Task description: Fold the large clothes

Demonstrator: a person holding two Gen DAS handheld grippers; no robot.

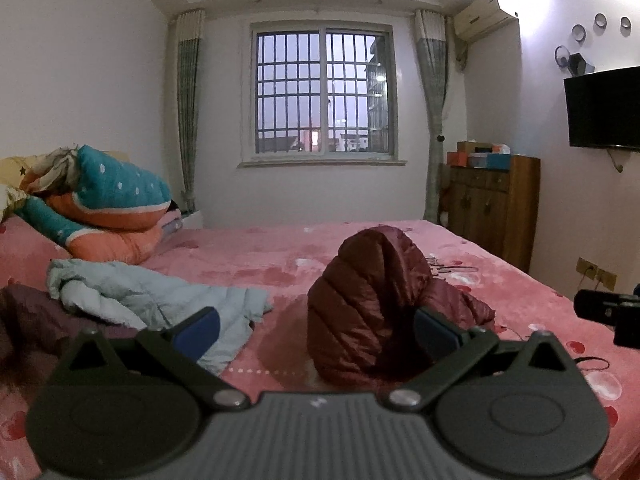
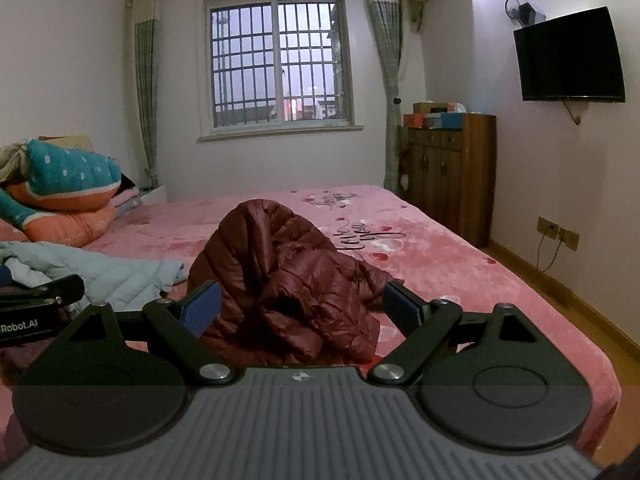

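The left gripper (image 1: 316,330) hovers low over the bed (image 1: 520,292) with its blue-padded fingers (image 1: 204,326) spread wide and nothing between them; the right gripper (image 2: 301,308) is just as wide apart and also empty. At the far left a dark purple cloth (image 1: 28,320) is cut off by the frame edge and too blurred to identify. Beside it a pale blue jacket (image 1: 160,300) lies crumpled, its near edge hidden behind the left finger. Behind that, teal and orange bedding (image 1: 108,200) is heaped against the wall. The maroon jacket (image 2: 288,276) sits bunched in a mound near the middle of the bed, just ahead of both grippers; its lower part is hidden behind the gripper bodies, so sleeves and hem cannot be made out. Past the bed is a barred window (image 2: 276,64) between curtains (image 2: 144,88). To the right a wooden cabinet (image 2: 452,176) carries boxes (image 2: 436,114) whose contents do not show. A TV (image 2: 568,56) hangs on the right wall, and a cable runs from a socket (image 2: 554,230) low down.
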